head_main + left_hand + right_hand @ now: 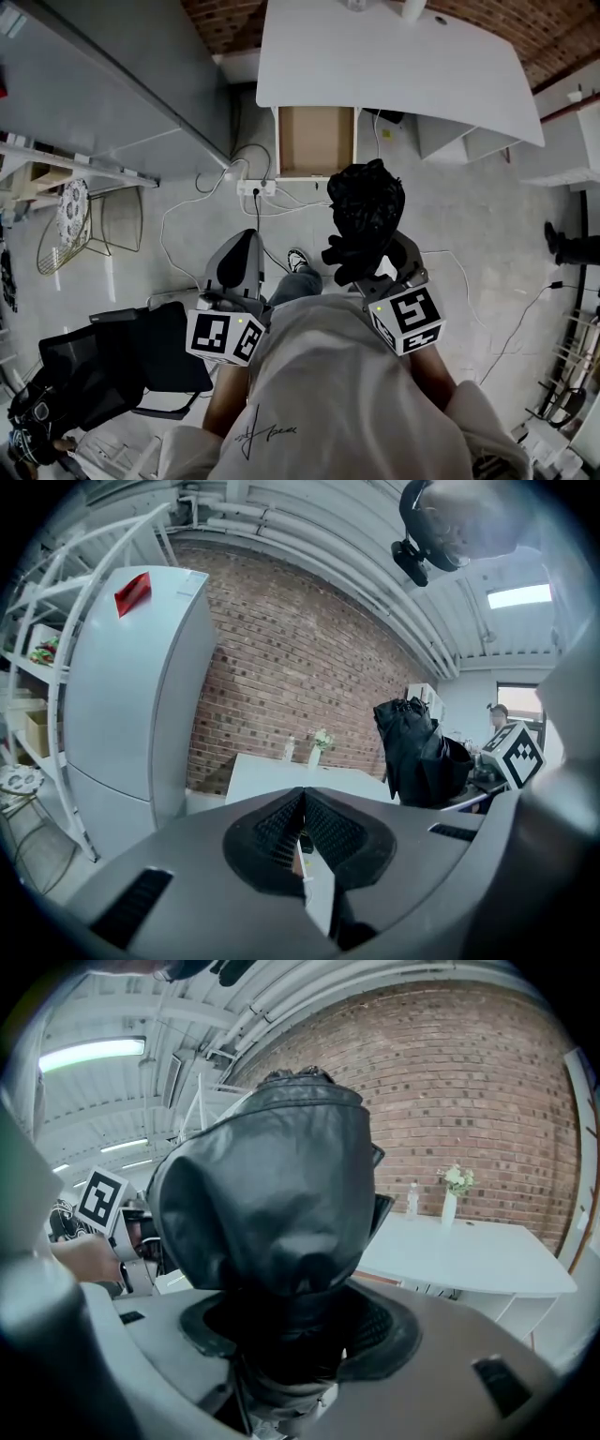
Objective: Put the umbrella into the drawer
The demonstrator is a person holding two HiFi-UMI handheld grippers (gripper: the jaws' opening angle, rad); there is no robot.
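A folded black umbrella (366,211) stands up out of my right gripper (373,265), which is shut on its lower end. It fills the right gripper view as a dark bundle (272,1204), and it shows at the right of the left gripper view (417,752). My left gripper (246,242) is shut with nothing in it, its pads (302,832) pressed together. The open drawer (317,141) with a brown bottom sticks out from under the white table (394,56), ahead of both grippers.
A grey cabinet (103,66) stands at the left, with a power strip and cables (255,187) on the floor beside it. A black chair (112,361) is at my lower left. White drawer units (459,141) sit right of the drawer.
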